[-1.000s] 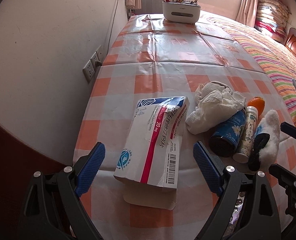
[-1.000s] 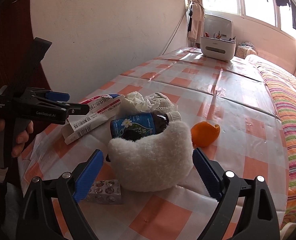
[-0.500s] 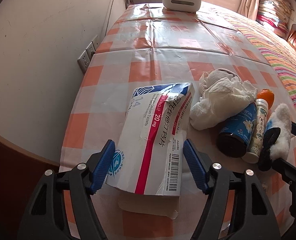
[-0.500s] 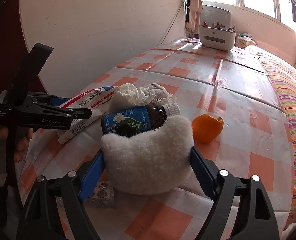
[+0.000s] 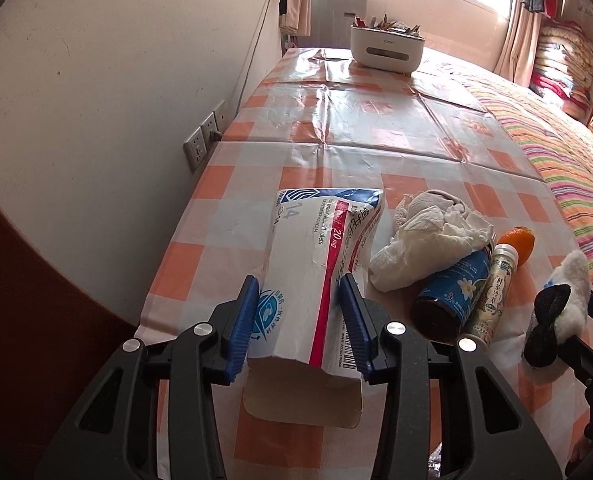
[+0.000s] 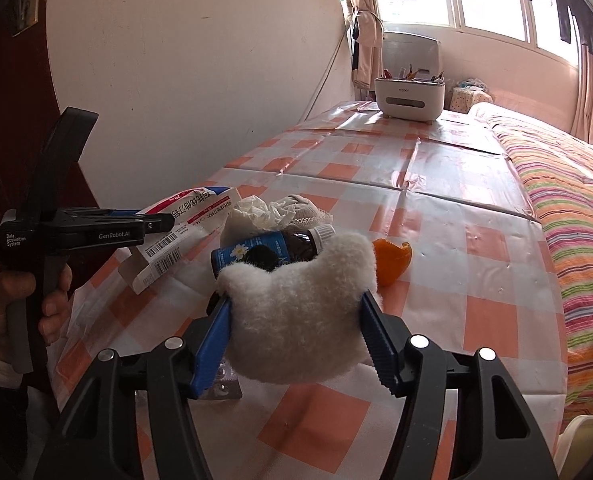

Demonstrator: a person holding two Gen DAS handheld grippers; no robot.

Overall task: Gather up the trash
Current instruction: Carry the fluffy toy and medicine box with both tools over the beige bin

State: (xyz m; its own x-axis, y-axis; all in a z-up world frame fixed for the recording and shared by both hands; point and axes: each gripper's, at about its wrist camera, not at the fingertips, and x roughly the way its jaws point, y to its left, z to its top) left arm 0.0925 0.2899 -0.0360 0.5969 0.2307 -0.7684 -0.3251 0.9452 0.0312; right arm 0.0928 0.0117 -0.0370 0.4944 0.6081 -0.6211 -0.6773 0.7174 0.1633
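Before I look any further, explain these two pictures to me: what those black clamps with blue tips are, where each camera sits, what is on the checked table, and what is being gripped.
No robot here: a person holds a hand-squeezed clamp tool in each hand, each with a wide-angle camera looking along its jaws.

One picture looks from the left gripper. Its jaws have just been closing and now pinch a crumpled white medicine box.

The other looks from the right gripper. Its jaws have also just been closing and squeeze a fluffy white pad. At that picture's left edge you see the person's hand holding the left tool.

On the tablecloth lie crumpled tissue, a dark bottle with a blue label, a slim tube and orange peel. A white organizer stands far off.
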